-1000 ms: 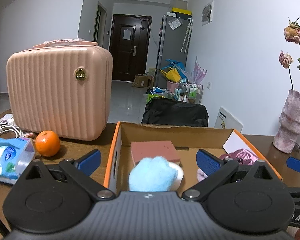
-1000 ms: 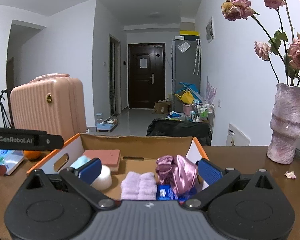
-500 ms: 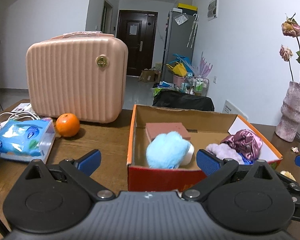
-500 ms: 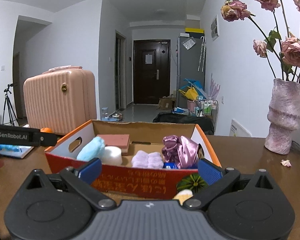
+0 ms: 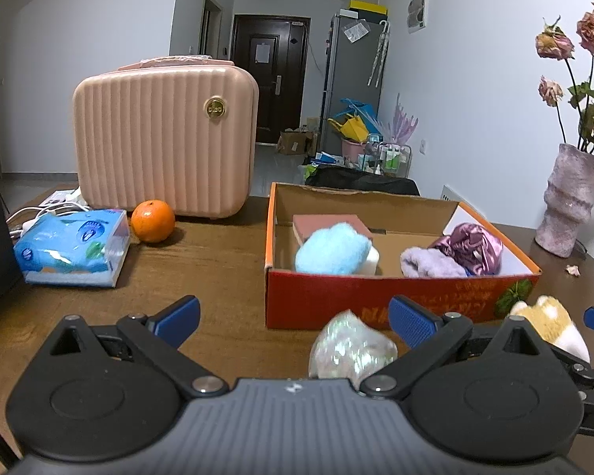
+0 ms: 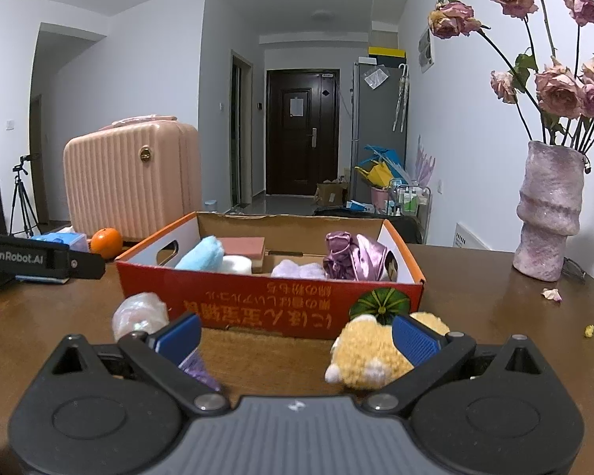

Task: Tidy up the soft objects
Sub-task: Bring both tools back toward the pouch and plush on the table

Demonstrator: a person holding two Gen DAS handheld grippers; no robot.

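Note:
An orange cardboard box (image 5: 376, 297) (image 6: 273, 301) on the wooden table holds a blue fluffy ball (image 5: 332, 253), a pink sponge (image 5: 328, 223), a lilac cloth (image 5: 427, 263) and a purple satin piece (image 5: 471, 247). In front of the box lie an iridescent pouch (image 5: 350, 350) (image 6: 138, 314) and a yellow plush toy (image 5: 550, 326) (image 6: 366, 356). My left gripper (image 5: 293, 318) is open, with the pouch between its fingers. My right gripper (image 6: 295, 334) is open, the plush by its right finger. A purple item (image 6: 198, 370) lies under its left finger.
A pink suitcase (image 5: 164, 138) stands at the back left, with an orange (image 5: 153, 221) and a blue tissue pack (image 5: 71, 247) in front of it. A vase of dried roses (image 6: 550, 213) stands at the right. Petal bits (image 6: 552, 294) lie near it.
Both grippers have pulled back from over the box. The box front, the pouch and the plush toy have come into view.

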